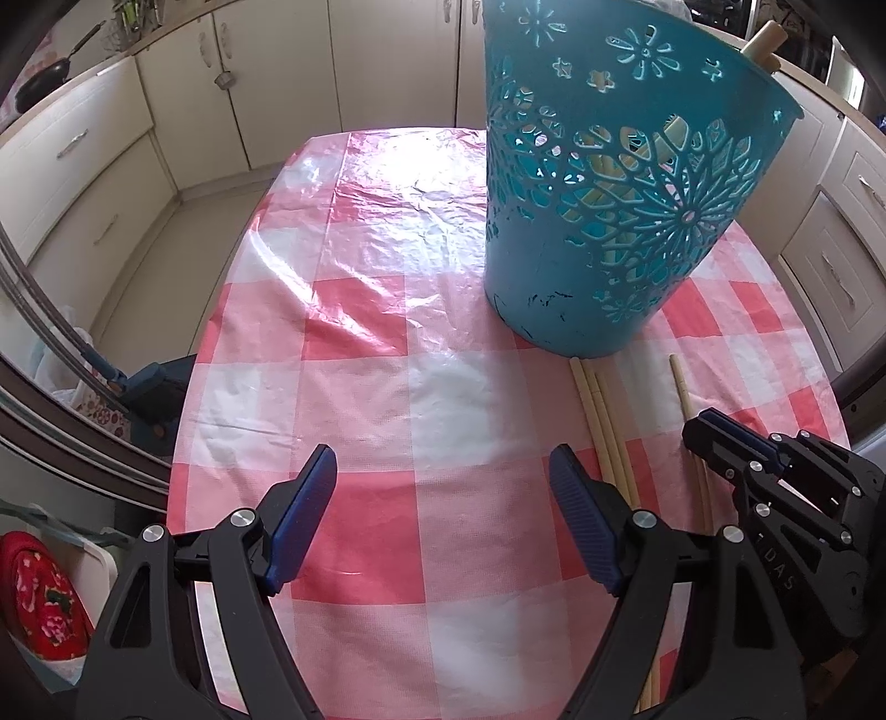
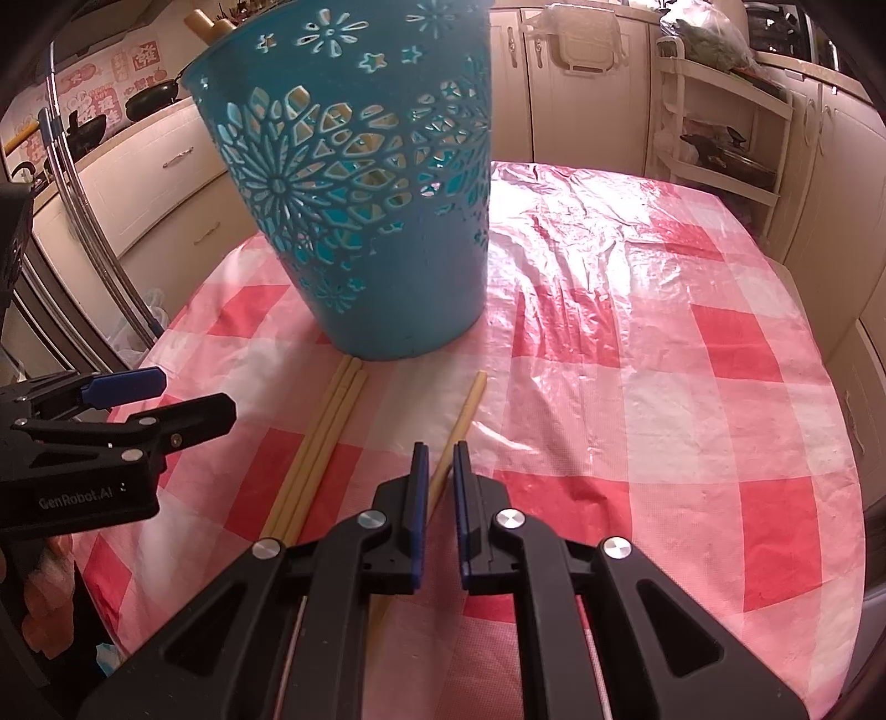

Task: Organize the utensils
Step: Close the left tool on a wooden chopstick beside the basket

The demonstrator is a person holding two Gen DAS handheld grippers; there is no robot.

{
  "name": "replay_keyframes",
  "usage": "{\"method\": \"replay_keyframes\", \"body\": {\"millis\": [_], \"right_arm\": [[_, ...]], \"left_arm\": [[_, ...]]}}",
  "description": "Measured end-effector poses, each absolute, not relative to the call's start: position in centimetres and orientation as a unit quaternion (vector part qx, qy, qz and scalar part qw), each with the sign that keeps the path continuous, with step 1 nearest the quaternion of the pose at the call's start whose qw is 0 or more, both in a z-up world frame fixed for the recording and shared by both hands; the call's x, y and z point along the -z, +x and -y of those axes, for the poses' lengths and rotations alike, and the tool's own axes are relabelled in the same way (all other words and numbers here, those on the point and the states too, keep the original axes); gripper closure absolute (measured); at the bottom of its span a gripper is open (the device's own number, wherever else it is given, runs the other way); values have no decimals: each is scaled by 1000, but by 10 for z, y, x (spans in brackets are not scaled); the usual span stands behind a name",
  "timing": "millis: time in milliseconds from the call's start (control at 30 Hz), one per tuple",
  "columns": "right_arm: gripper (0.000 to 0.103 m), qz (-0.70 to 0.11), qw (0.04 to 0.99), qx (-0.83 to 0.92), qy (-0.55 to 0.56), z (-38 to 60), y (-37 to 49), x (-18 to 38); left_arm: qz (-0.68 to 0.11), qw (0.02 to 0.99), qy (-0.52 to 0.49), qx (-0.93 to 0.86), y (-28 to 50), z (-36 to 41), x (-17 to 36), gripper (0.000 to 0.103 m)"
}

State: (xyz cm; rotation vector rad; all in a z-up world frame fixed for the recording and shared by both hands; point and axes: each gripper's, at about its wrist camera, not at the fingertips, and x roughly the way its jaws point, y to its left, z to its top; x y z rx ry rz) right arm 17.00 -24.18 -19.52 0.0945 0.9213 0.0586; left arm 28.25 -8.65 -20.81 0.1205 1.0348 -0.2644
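Note:
A teal cut-out basket (image 1: 609,221) (image 2: 376,221) stands on the checked tablecloth and holds pale utensils, with a wooden handle (image 1: 764,39) poking over its rim. Three chopsticks (image 1: 601,421) (image 2: 326,437) lie side by side in front of it. A single chopstick (image 1: 680,382) (image 2: 470,404) lies to their right. My right gripper (image 2: 440,448) (image 1: 703,423) is shut on that single chopstick partway along its length, low over the cloth. To the left of the chopsticks, my left gripper (image 1: 443,457) (image 2: 191,394) hangs open over the cloth with nothing in it.
The pink and white tablecloth (image 1: 360,387) covers a table whose left edge drops off near a chair with a red cushion (image 1: 44,598). Cream cabinets (image 1: 277,83) ring the room. A white shelf rack (image 2: 720,111) stands beyond the far right corner.

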Motion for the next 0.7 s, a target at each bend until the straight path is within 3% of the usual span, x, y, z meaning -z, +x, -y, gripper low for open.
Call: {"method": "replay_keyframes", "body": {"millis": [333, 700], "right_arm": [[94, -445, 892, -38, 70, 252, 172, 196], [93, -445, 890, -44, 87, 256, 173, 197]], "left_arm": [[-514, 844, 29, 151, 291, 103, 219, 28], [-507, 849, 73, 132, 291, 122, 225, 28]]}}
